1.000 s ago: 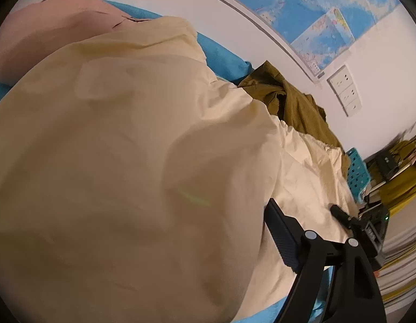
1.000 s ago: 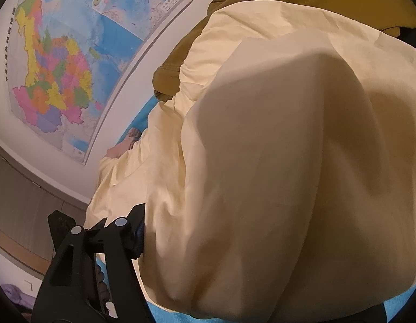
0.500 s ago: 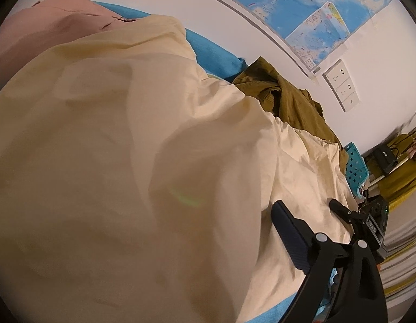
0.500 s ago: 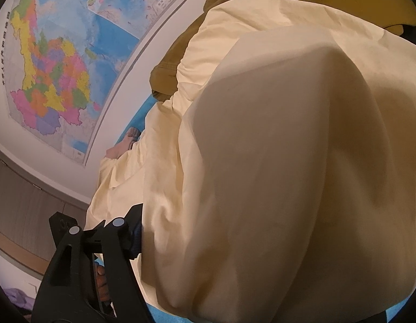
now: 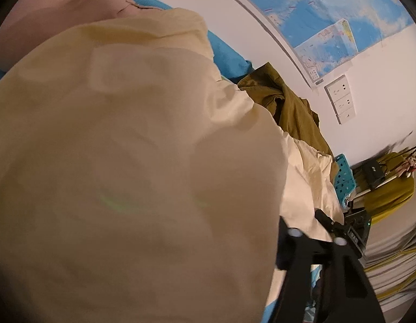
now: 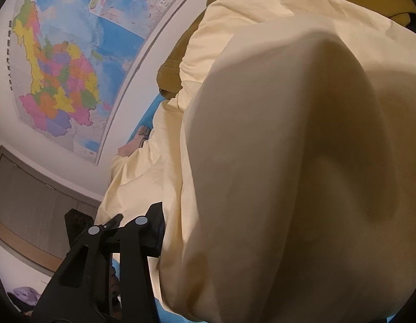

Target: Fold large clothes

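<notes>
A large cream garment (image 5: 132, 161) is seen billowed up close before both cameras, filling most of each view; its far part lies spread on a blue-covered surface (image 5: 229, 56). Its long axis cannot be told, the cloth being bunched and partly out of view. An olive garment (image 5: 291, 107) is noted touching its far edge, beside the wall, and a pink garment (image 5: 59, 8) lies beyond it in the left wrist view. The left gripper (image 5: 302, 224) is recorded with fingers closing; one finger is hidden behind the cream fold, so a grip cannot be confirmed. The right gripper (image 6: 113, 222) likewise is closing, cream cloth against the inner finger; hold not determinable. A wall map (image 6: 59, 62) is visible.
</notes>
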The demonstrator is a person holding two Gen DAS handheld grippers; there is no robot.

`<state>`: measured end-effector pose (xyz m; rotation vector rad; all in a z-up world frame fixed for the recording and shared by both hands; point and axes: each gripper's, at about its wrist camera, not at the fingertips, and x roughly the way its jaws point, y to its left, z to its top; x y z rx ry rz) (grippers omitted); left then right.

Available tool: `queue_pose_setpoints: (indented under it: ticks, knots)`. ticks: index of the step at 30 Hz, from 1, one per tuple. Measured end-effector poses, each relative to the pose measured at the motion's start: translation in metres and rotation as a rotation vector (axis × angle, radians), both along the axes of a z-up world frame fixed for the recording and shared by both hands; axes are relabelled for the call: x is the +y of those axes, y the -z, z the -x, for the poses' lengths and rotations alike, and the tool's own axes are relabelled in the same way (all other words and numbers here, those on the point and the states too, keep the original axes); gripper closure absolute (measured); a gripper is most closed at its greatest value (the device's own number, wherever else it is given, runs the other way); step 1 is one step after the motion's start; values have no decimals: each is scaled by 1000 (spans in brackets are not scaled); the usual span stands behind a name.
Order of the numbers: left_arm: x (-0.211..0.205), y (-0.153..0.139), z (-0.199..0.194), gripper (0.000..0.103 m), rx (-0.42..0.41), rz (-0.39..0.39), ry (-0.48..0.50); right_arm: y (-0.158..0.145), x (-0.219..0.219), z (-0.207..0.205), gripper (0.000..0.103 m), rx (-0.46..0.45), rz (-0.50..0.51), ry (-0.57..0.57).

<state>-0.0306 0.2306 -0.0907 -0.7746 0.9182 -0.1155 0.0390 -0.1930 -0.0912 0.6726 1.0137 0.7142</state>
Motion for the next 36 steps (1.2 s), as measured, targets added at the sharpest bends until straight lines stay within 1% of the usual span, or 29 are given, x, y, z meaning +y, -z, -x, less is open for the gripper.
queue_pose_setpoints:
  ticks: [3,4,5,8,10,12,13,15,16,18,24,27,30,33,36]
  knots:
    - [-2,0,-2,57,7,-10,3,4,-3,-3,50,23,-27,-7]
    - [-3,0,-3,57,8,-20,6,3,-1,-4,46,26,-32,-22]
    - [-3,1,-3,57,11,-22,10,2,0,-5,46,24,-33,-27]
    - [-3,2,-5,56,17,-22,17,2,3,-5,53,16,3,-28]
    - [-4,0,-6,59,19,-29,22,1,2,-4,60,11,0,-26]
    - [-6,-6,-6,66,12,-47,30,-3,2,-2,67,-4,-4,-27]
    - [-6,-9,-5,68,7,-48,33,-8,3,-1,71,-15,-8,-32]
    - [-6,-17,-5,73,-5,-55,44,-22,4,2,75,-46,-11,-41]
    - [-5,-20,-5,74,-9,-54,48,-26,4,3,78,-55,-14,-44]
    - [-5,-29,-4,78,-27,-65,59,-40,5,5,80,-87,-15,-54]
    - [-1,-73,-1,83,-119,-107,92,-86,12,11,84,-196,-38,-84]
    - [3,-96,-1,84,-166,-118,106,-110,15,12,84,-254,-59,-98]
    - [10,-118,-1,84,-205,-127,115,-131,27,12,85,-302,-69,-115]
    - [19,-141,-2,85,-241,-159,107,-153,41,8,85,-355,-80,-144]
    - [31,-162,-1,85,-275,-194,89,-168,53,1,85,-390,-94,-171]
